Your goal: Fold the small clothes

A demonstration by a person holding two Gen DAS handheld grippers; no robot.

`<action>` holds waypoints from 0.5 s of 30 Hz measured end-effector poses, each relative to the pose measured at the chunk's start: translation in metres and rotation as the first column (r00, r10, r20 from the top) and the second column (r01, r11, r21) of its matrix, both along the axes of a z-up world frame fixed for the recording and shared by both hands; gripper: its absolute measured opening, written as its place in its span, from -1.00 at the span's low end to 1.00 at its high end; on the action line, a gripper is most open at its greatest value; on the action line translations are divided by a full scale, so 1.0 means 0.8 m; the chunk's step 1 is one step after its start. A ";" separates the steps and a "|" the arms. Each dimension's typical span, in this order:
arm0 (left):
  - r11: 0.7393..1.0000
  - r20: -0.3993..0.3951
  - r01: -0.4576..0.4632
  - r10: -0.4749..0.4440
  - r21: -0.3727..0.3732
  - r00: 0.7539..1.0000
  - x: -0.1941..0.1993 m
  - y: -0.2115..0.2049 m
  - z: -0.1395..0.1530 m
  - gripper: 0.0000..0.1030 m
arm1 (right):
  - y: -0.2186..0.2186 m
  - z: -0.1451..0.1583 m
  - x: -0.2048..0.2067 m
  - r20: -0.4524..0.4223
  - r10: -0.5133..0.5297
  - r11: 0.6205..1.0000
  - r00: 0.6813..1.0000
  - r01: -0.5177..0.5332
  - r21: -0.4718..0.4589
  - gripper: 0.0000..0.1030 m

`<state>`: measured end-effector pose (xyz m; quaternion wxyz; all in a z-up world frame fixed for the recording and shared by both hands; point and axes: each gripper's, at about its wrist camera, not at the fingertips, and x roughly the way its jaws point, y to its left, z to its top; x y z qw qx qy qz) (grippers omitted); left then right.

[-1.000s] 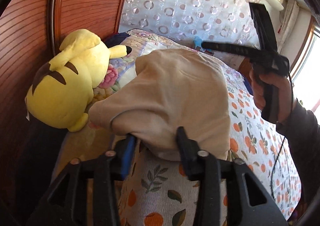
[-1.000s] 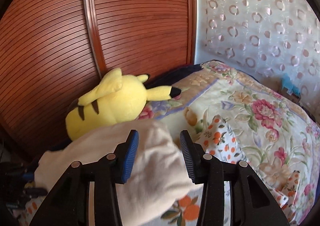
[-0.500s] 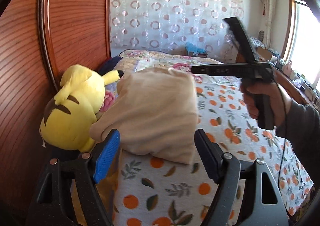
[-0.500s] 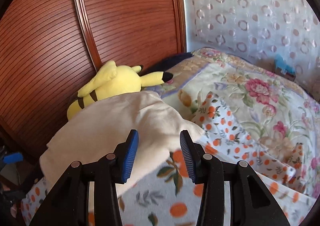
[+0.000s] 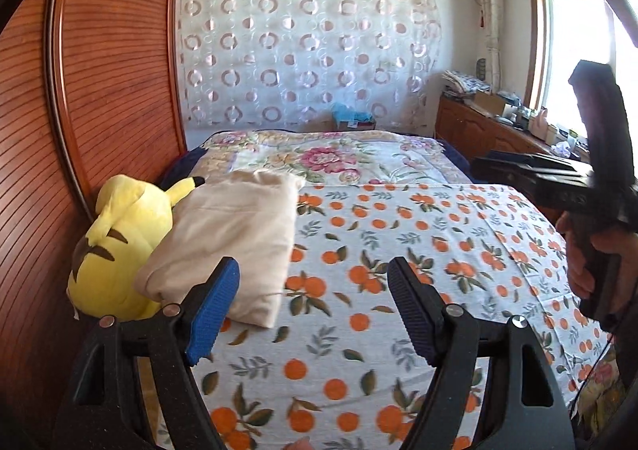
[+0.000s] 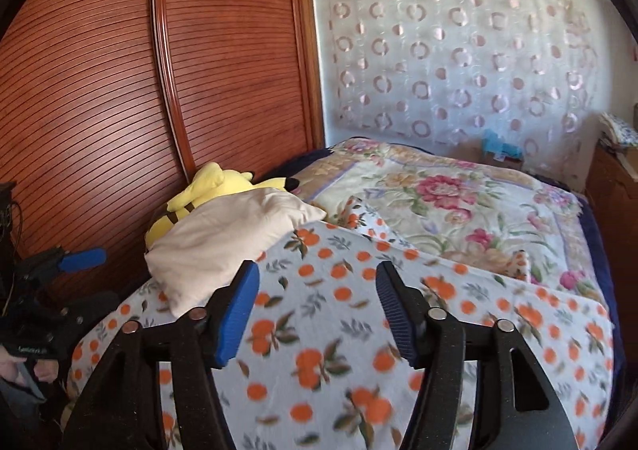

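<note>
A folded beige garment (image 5: 235,238) lies on the orange-print bedspread (image 5: 398,250) at the bed's left side, leaning against a yellow plush toy (image 5: 115,246). It also shows in the right wrist view (image 6: 223,238). My left gripper (image 5: 313,310) is open and empty, pulled back just short of the garment's near edge. My right gripper (image 6: 317,310) is open and empty above the bedspread (image 6: 359,330), right of the garment. The right gripper's body (image 5: 590,190) shows at the right of the left wrist view.
A wooden slatted headboard (image 5: 99,91) runs along the left. A floral quilt (image 6: 458,202) covers the far half of the bed. A curtained wall (image 5: 307,59) stands behind, and a wooden cabinet (image 5: 478,131) with clutter stands at the right under a window.
My left gripper let go of the beige garment, opened wide and drew back. My right gripper also opened wider and drew back. The garment now rests on the bed against the plush toy.
</note>
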<state>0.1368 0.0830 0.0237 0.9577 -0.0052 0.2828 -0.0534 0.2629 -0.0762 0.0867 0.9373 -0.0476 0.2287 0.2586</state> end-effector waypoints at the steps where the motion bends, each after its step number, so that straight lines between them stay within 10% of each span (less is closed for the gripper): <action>1: 1.000 0.006 0.005 -0.005 0.003 1.000 -0.003 -0.007 0.003 0.50 | -0.006 -0.001 -0.012 0.008 -0.019 1.000 1.000 0.019 0.001 0.34; 15: 0.997 0.053 0.066 -0.068 0.025 0.996 -0.046 -0.093 0.026 0.50 | -0.072 -0.003 -0.181 0.032 -0.251 0.967 0.967 0.249 0.057 0.49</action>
